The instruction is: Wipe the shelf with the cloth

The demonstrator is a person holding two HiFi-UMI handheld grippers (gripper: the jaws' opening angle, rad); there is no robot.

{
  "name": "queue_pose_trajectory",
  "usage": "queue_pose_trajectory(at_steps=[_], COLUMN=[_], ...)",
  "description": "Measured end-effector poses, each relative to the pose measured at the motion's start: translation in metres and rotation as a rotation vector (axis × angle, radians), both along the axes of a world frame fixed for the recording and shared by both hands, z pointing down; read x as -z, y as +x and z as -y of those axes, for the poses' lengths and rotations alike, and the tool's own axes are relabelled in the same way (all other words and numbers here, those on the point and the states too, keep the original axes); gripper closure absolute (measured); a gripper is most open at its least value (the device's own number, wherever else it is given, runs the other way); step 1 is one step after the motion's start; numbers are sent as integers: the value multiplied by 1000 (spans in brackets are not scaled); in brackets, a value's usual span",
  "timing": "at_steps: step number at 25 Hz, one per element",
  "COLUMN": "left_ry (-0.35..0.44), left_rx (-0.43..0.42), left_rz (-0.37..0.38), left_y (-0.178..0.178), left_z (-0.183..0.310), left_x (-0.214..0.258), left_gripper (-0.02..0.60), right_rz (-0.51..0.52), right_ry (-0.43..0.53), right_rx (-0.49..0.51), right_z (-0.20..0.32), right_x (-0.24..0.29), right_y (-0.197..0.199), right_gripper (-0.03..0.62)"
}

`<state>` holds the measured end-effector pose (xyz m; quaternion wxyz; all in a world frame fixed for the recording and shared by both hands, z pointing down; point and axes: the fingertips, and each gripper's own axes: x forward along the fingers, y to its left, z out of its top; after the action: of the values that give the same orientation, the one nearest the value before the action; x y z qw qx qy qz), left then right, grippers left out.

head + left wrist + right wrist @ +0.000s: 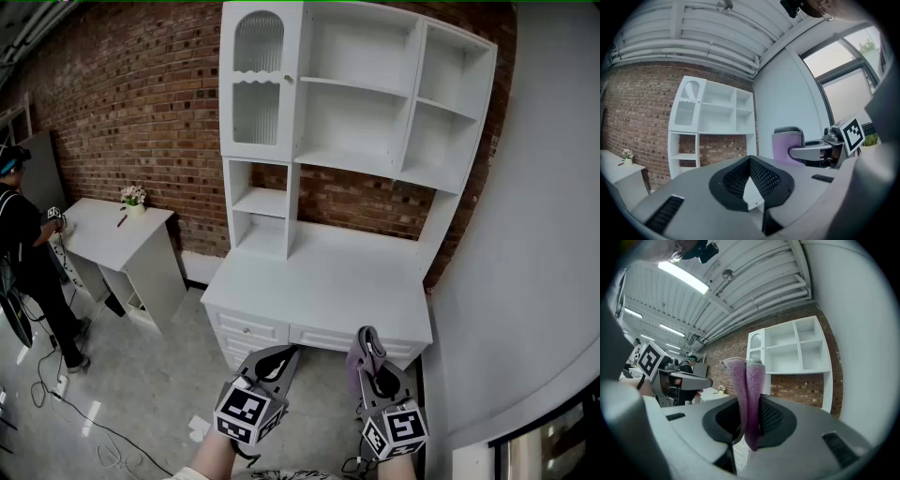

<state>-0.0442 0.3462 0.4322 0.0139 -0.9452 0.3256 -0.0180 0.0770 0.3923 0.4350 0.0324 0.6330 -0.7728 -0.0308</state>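
Down in front of the white desk [319, 281], my right gripper [368, 342] pinches the folded purple cloth [355, 364] upright, ready for wiping yet well short of the shelf [352, 161] above, while my left gripper [287, 353] hangs beside it, jaws together on nothing.

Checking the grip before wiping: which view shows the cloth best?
The right gripper view: the cloth stands close up, folded and clamped between the right tongs. The head view shows only a small purple edge beside those tongs. The left gripper view shows it from the side, farther off.
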Motion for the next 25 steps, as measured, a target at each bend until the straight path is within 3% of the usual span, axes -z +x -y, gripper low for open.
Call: queue_pose_trajectory(at_steps=[14,25], left_ry=[-12,-115], left_rx=[20,32], left_rz=[21,5], left_y=[12,39], left_z=[12,21], left_x=[-8,-50], left_gripper=[568,568], right_rz=[6,44], right_ry=[-34,-115], right_rx=[-11,-52], right_z=[12,22], right_x=[-13,-51], right_y=[17,63], right_gripper=[519,519])
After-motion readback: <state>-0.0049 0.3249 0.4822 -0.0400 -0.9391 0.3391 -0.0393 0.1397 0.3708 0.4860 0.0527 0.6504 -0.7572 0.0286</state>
